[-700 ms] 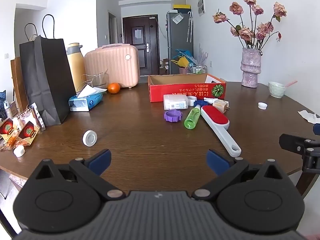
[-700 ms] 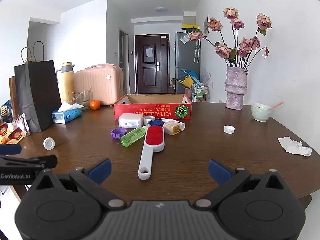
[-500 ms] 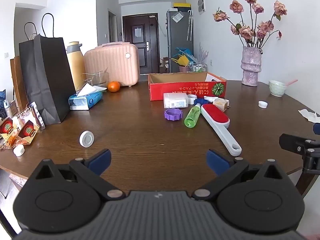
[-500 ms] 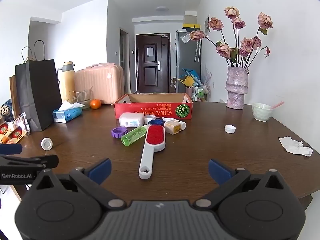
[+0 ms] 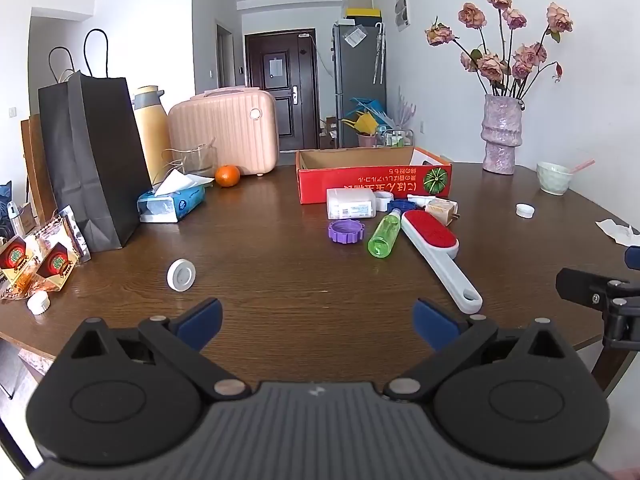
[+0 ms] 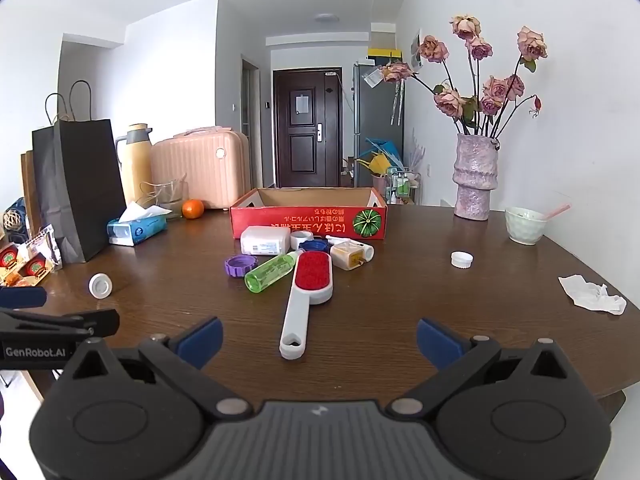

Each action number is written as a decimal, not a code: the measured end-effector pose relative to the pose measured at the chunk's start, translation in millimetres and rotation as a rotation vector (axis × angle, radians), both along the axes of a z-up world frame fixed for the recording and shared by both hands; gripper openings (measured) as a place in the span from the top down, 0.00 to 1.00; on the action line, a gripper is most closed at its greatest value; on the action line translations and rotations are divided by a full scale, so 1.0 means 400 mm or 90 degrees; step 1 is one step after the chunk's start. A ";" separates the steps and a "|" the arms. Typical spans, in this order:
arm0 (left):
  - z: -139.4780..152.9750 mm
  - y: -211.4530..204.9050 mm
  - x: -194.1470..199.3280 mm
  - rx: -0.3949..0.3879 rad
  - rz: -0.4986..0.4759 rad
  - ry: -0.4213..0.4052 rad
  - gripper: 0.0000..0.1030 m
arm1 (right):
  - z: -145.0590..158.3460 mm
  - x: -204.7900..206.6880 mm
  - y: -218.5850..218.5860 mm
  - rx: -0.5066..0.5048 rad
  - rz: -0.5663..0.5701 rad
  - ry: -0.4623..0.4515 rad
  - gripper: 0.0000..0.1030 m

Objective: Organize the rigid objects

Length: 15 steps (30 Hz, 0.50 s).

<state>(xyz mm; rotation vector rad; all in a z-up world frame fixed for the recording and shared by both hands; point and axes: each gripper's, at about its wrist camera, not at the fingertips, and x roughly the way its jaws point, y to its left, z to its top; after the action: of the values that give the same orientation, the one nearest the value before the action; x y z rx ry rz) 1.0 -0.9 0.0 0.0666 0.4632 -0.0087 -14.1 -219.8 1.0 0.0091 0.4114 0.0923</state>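
A red cardboard box stands open-topped mid-table. In front of it lie a white case, a purple ring lid, a green bottle, a red-and-white lint brush, a blue cap and a small tan bottle. A white round lid lies apart to the left. My left gripper and right gripper hover open over the near table edge, nothing between their fingers.
A black paper bag, yellow flask, pink case, tissue pack and orange stand at the left back. Snack packets lie at the left edge. A vase, bowl, white cap and crumpled tissue occupy the right.
The white round lid has shifted slightly left on the table across the frames. Both grippers stay wide and nearly still.
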 end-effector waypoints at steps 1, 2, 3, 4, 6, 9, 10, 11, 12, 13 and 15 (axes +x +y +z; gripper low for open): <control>0.000 0.001 0.000 0.000 -0.001 0.000 0.00 | 0.000 0.001 -0.001 0.000 0.000 0.000 0.00; 0.000 0.001 0.000 0.000 -0.001 0.000 0.00 | 0.000 0.001 -0.001 0.000 0.000 0.000 0.00; 0.000 0.001 0.000 0.000 -0.001 0.001 0.00 | 0.000 0.001 -0.001 0.000 0.000 0.000 0.00; 0.000 0.000 0.000 0.000 -0.001 0.000 0.00 | 0.000 0.000 -0.001 0.000 0.000 0.000 0.00; 0.000 0.000 0.000 0.000 -0.001 0.000 0.00 | 0.000 0.000 0.000 0.000 0.001 0.000 0.00; 0.000 0.000 0.000 0.000 -0.001 -0.001 0.00 | 0.005 -0.001 -0.001 0.001 0.000 0.000 0.00; 0.002 -0.001 0.000 0.001 -0.001 -0.001 0.00 | 0.005 0.000 -0.002 0.001 0.000 0.001 0.00; 0.002 -0.001 0.000 0.001 0.000 -0.001 0.00 | 0.005 0.000 -0.001 0.001 0.000 0.001 0.00; 0.002 -0.001 -0.001 0.001 -0.001 -0.001 0.00 | 0.004 0.000 -0.001 0.001 0.000 0.001 0.00; 0.002 -0.001 -0.001 0.001 -0.001 -0.001 0.00 | 0.004 0.000 -0.002 0.001 0.001 0.001 0.00; 0.002 0.000 -0.001 0.001 -0.001 -0.001 0.00 | 0.004 0.000 -0.001 0.001 0.000 0.001 0.00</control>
<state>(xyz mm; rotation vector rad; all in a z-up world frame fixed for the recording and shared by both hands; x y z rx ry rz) 0.7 -1.1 0.7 0.0680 0.4612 -0.0101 -14.1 -220.2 2.5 0.0102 0.4135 0.0931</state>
